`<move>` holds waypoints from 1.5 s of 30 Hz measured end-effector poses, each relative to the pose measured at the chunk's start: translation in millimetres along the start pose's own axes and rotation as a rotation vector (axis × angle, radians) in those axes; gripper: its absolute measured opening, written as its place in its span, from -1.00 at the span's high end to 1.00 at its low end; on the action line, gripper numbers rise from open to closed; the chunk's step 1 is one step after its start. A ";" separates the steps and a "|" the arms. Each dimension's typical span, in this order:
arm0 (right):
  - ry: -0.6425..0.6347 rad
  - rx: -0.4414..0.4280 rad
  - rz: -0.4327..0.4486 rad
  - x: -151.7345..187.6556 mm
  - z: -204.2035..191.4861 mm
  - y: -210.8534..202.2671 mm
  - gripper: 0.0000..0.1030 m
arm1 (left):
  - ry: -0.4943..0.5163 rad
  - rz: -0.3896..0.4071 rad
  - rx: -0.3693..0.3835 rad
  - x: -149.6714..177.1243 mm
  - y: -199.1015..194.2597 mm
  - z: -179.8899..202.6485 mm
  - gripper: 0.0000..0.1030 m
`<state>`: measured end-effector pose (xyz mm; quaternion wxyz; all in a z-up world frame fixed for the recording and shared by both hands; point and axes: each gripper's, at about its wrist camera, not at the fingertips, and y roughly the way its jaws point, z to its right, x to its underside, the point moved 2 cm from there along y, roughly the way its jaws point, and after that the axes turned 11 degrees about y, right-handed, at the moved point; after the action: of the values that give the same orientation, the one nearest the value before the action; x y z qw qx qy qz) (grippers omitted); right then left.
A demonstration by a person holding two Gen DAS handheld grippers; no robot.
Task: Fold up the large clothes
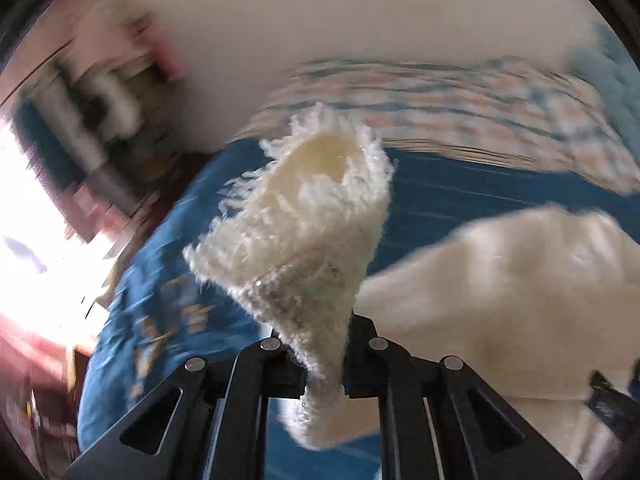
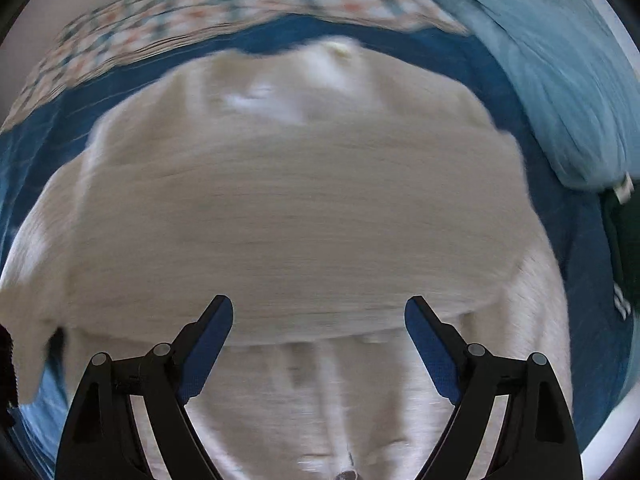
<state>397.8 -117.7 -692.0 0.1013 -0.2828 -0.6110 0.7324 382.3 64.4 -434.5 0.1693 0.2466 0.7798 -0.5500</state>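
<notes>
Left wrist view close behind lifted cream garment, right wrist view above it, sharing blue bedspread

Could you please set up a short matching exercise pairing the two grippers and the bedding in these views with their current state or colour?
1. left gripper
2. right gripper
3. bed sheet
4. pillow

a. light blue
b. open, above the spread cream sweater
c. dark blue
d. shut on a fuzzy sleeve cuff

Pairs: 1-d, 2-b, 3-c, 4-a
</notes>
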 end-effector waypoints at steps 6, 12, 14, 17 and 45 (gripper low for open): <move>0.184 0.088 -0.032 -31.0 117.3 17.8 -0.73 | 0.152 0.037 0.228 -42.8 -32.8 151.3 0.84; 0.352 0.171 -0.042 -54.0 232.2 31.0 -0.73 | 0.250 0.007 0.384 -49.1 -39.8 266.0 0.84; 0.398 0.188 -0.049 -58.2 262.8 35.1 -0.73 | 0.271 -0.006 0.424 -48.9 -40.6 293.6 0.84; 0.442 0.199 -0.059 -56.5 295.7 37.7 -0.73 | 0.302 -0.021 0.459 -48.3 -39.3 331.0 0.83; 0.385 -0.431 -0.261 -123.3 182.6 59.2 -0.73 | 0.107 -0.242 0.034 -8.0 80.1 107.5 -0.65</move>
<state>412.3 -345.3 -695.5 0.2462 -0.3502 -0.7528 0.5000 433.8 -16.5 -528.5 0.0557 0.1825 0.8024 -0.5655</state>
